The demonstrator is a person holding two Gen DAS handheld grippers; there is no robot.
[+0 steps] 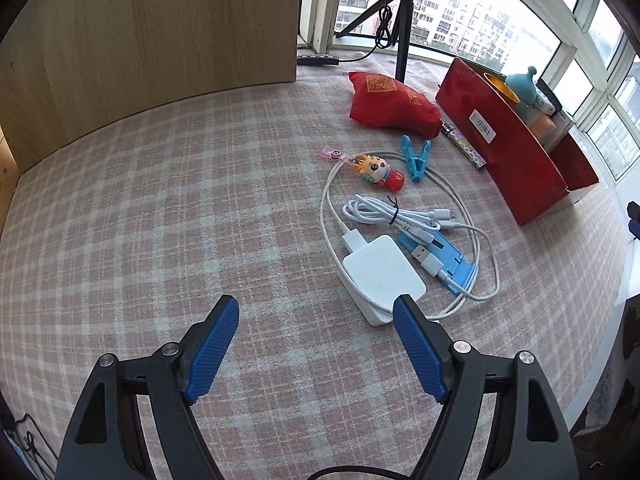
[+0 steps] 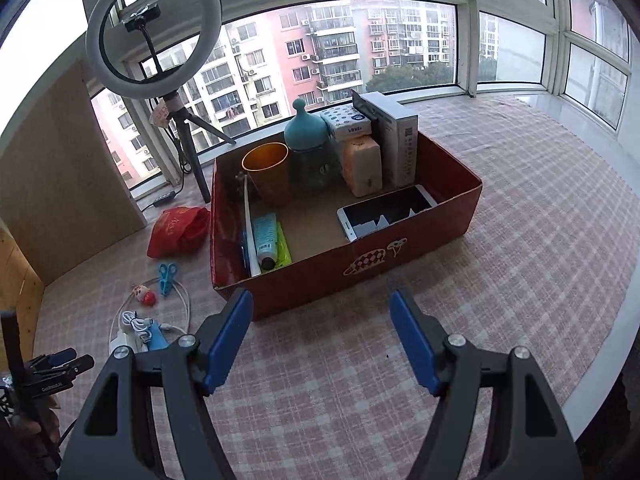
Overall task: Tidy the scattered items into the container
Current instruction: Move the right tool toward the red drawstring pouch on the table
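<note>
Both grippers hang with jaws apart and nothing between them over a checked tablecloth (image 1: 168, 184). The left gripper (image 1: 316, 316) hovers just beside a white charger (image 1: 380, 272) – its cable loops around a bundled cord (image 1: 384, 214), a blue stand (image 1: 452, 264), a toy figure (image 1: 380, 172) and a blue clip (image 1: 416, 158). The right gripper (image 2: 322, 312) faces the red box (image 2: 400, 256), which already holds a phone (image 2: 386, 210), a cup (image 2: 266, 172) and a bottle (image 2: 308, 148); a red pouch (image 2: 178, 230) lies beside it.
</note>
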